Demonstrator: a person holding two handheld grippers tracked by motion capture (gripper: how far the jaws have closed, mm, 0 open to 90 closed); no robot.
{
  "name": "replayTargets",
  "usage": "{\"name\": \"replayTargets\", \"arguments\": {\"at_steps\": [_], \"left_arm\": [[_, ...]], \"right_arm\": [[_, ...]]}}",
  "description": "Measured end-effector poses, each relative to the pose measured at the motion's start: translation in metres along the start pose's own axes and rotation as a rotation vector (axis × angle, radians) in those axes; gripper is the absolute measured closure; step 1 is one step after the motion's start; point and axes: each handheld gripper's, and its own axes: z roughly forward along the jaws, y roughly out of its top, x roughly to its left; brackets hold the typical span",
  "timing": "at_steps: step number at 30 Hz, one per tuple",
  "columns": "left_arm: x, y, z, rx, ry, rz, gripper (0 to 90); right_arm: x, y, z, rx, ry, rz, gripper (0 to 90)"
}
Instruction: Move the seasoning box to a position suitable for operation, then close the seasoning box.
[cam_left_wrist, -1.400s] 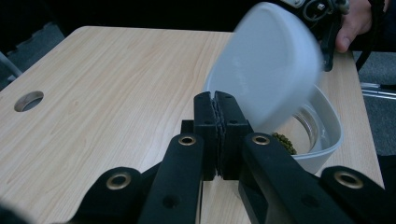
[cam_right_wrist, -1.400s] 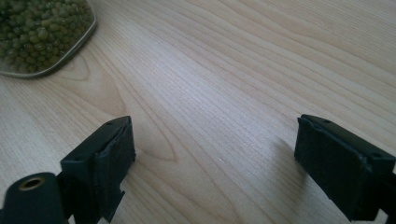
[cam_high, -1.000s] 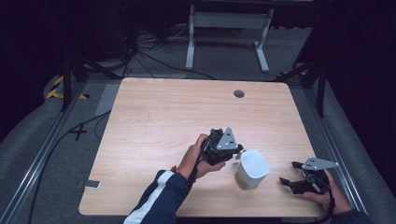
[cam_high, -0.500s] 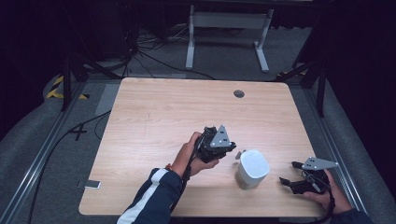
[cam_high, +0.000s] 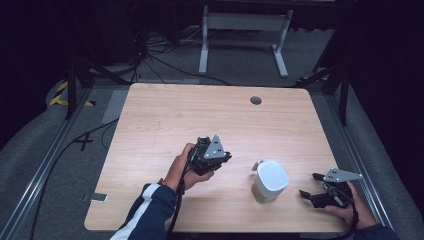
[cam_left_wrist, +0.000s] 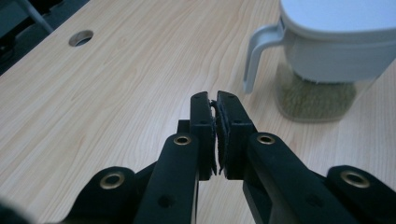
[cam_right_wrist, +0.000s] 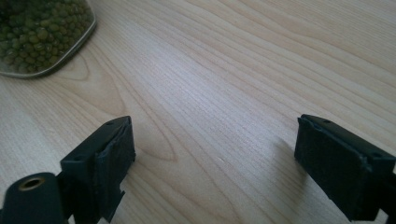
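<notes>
Counter (cam_high: 165, 120): pale wood-grain top with rounded corners, a round cable hole (cam_high: 256, 100) near the far edge, otherwise bare apart from one jar. A small flat object (cam_high: 98, 198) lies at the near left corner — too small to identify.

Jar (cam_high: 269, 181): clear body, white lid, a pale handle (cam_high: 256, 165) on its far-left side, standing upright on the near right part of the counter. In the left gripper view the lower part holds a greenish fill; in the right gripper view this reads as small green beans (cam_right_wrist: 37, 32).

Left tool (cam_high: 227, 158): held in the left hand (cam_high: 186, 167) above the counter, left of the jar and apart from it. Jaws almost fully together, pads nearly touching, nothing between them. Its tips point toward the jar handle.

Right tool (cam_high: 309, 187): held low at the near right edge, just right of the jar, not touching it. Jaws stand wide apart — nothing between them, bare wood beneath.

Room: dark. Grey carpeted floor (cam_high: 30, 145) around the counter, metal rails along both sides, black cables (cam_high: 160, 50) trailing behind, a white metal stand (cam_high: 240, 25) beyond the far edge, yellow-black hazard tape (cam_high: 62, 95) at far left.
</notes>
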Motion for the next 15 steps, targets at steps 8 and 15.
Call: {"name": "replayTargets", "arguments": {"at_steps": [8, 15], "left_arm": [[0.009, -0.029, -0.023, 0.058, 0.05, -0.023, 80.5], [0.014, -0.063, -0.042, 0.133, 0.114, -0.058, 58.0]], "right_arm": [[0.0, 0.0, 0.0, 0.0, -0.001, 0.0, 11.9], [0.0, 0.0, 0.0, 0.0, -0.002, -0.001, 11.9]]}}
